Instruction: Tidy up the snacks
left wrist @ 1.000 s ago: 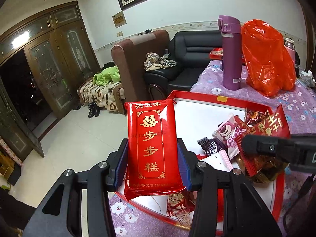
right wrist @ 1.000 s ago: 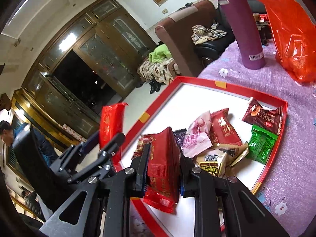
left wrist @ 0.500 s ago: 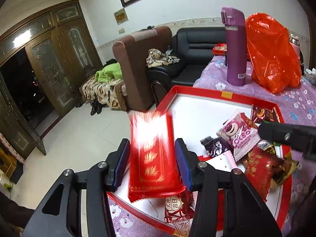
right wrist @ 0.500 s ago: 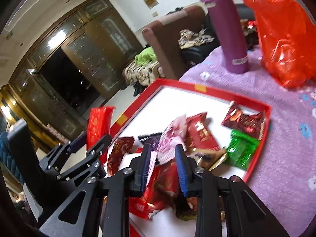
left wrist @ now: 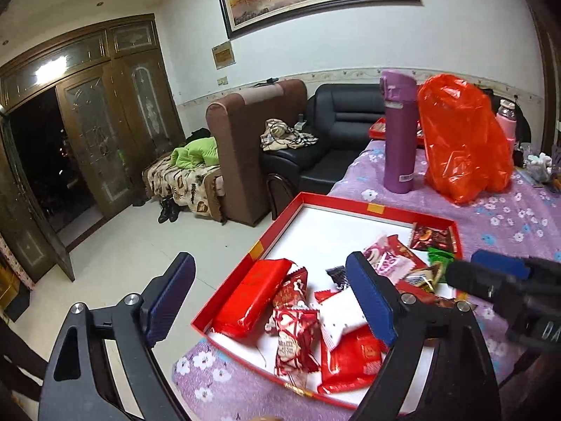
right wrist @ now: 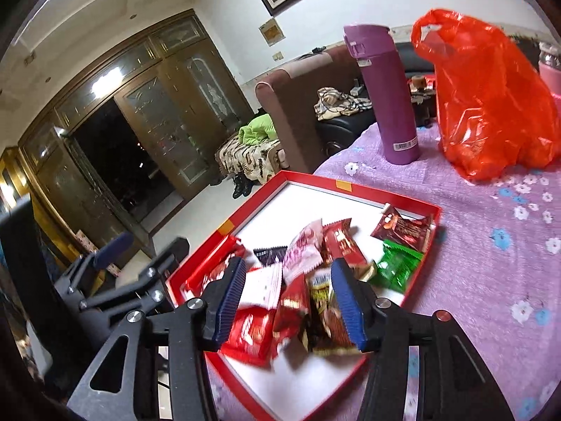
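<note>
A shallow red tray point(left wrist: 350, 206) with a white floor holds several wrapped snacks. A long red packet point(left wrist: 252, 298) lies flat along its left rim, free of my left gripper point(left wrist: 270, 277). That gripper hovers above it, its jaws opening wide with nothing between the pads. In the right wrist view my right gripper point(right wrist: 287, 273) hangs over the near pile, its jaws opening too. A blurred red packet point(right wrist: 291, 310) lies loose below them, apart from both pads. A green packet point(right wrist: 396, 266) and a dark brown one point(right wrist: 403, 228) sit at the tray's right end.
A purple flask point(left wrist: 399, 133) and an orange plastic bag point(left wrist: 463, 140) stand behind the tray on the purple flowered tablecloth point(left wrist: 519, 217). The table edge and a drop to the tiled floor point(left wrist: 140, 245) run just left of the tray. Sofas stand beyond.
Both grippers let go of their red packets, which dropped into the tray. Both jaws spread apart, and both grippers pulled back and rose a little.
</note>
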Demonstrator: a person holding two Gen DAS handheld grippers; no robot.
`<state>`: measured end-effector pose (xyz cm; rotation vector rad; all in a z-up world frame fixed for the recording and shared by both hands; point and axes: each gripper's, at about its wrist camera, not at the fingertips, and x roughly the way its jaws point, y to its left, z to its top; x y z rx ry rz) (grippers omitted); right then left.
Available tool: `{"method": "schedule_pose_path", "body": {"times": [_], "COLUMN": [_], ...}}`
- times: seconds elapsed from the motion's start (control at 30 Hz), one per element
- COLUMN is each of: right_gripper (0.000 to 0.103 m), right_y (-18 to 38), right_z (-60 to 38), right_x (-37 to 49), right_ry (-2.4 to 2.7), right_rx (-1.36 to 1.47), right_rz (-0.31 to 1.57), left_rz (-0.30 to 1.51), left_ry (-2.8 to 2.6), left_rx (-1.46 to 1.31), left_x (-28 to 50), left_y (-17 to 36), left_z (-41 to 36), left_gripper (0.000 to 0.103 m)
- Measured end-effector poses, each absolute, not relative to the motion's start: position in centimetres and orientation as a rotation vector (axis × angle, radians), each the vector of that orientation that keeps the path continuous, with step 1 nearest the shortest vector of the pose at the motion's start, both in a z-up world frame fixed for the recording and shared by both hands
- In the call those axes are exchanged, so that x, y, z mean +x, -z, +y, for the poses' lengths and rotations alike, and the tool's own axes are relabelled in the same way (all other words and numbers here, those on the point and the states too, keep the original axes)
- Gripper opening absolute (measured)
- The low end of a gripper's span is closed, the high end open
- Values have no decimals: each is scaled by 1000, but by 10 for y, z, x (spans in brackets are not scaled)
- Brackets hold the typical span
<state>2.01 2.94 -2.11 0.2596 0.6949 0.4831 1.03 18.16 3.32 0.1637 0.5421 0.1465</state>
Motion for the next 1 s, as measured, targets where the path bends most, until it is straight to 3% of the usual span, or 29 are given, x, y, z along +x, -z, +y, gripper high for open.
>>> {"method": "schedule_pose_path", "body": {"times": [0.4,1.0], "right_gripper": [56,56], "right_y": [24,33], "right_z": [31,38], "right_x": [-31,-26], "right_ry": [-474,-483], "right_rx": [164,170], "right_rz": [700,716], "left_rz": [548,566], "left_ry": [-65,-21], "left_rx": [145,99], "left_x": [-13,-2], "left_y": [-39,-32], "left_z": [169,177], "left_gripper": [89,89]}}
